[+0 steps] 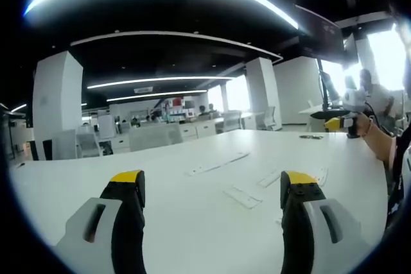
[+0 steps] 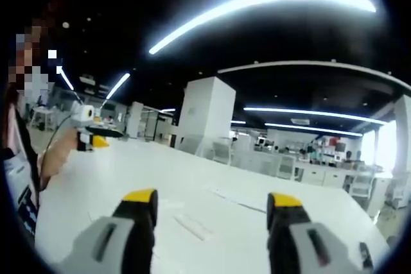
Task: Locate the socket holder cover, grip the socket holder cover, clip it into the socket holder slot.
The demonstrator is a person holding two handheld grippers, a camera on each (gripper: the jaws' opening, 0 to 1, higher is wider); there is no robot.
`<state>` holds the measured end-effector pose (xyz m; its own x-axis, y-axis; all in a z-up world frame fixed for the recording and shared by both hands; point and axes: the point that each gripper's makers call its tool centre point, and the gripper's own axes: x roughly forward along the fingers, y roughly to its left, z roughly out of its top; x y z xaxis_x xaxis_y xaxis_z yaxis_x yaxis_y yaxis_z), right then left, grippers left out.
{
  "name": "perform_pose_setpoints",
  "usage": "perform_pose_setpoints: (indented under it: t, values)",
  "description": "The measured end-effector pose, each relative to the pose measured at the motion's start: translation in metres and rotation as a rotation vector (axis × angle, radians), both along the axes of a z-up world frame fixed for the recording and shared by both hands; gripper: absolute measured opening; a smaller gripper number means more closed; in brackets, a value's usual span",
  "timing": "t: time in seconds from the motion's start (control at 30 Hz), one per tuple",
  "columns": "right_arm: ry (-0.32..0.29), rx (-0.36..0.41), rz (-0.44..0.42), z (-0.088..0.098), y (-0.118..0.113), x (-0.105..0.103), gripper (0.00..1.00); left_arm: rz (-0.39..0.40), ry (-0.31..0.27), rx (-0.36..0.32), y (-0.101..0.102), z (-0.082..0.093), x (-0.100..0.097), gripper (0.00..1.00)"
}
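Note:
Several flat white plastic strips lie on the white table [image 1: 160, 216]: a long one [image 1: 217, 163], a short one [image 1: 243, 197] and two more [image 1: 270, 179] [image 1: 319, 176] to the right. I cannot tell which is the socket holder and which its cover. My left gripper [image 1: 212, 181] hovers open above the table, short of the strips, with nothing between its jaws. My right gripper [image 2: 212, 198] is open too, over a short strip [image 2: 192, 226] and a long one [image 2: 234, 200]. Each gripper also shows afar in the other's view: the right gripper [image 1: 340, 122] and the left gripper [image 2: 90, 136], each held in a hand.
A small dark object [image 1: 311, 137] lies near the table's far right edge. A person's forearm [image 1: 379, 142] reaches in from the right. Beyond the table stand white desks, chairs [image 1: 154, 136] and pillars [image 1: 58, 104] of an open office.

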<state>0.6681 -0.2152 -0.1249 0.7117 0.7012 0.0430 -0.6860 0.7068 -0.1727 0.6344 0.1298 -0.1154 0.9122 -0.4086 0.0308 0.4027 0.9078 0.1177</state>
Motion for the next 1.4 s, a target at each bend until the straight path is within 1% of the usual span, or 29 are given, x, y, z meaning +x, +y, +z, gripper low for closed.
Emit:
perform_pose_setpoints:
  t: [0.53,0.73,0.87,1.13,1.4]
  values:
    - [-0.004,-0.018,0.003,-0.002,0.000,-0.001,0.70,-0.001,0.016,0.004,0.000,-0.003,0.001,0.84]
    - [0.016,-0.031,0.012,-0.007,-0.001,0.002,0.70,-0.002,0.012,0.002,0.000,-0.002,0.002,0.84]
    - [0.021,-0.064,0.030,-0.012,0.002,0.001,0.70,-0.002,0.005,0.002,0.001,-0.001,0.003,0.84]
    - [0.030,-0.119,0.098,-0.019,0.021,-0.010,0.70,-0.009,0.015,0.005,-0.002,-0.005,0.005,0.83]
    - [0.020,-0.119,0.122,-0.013,0.028,-0.017,0.69,-0.010,0.013,0.005,-0.002,-0.005,0.005,0.83]
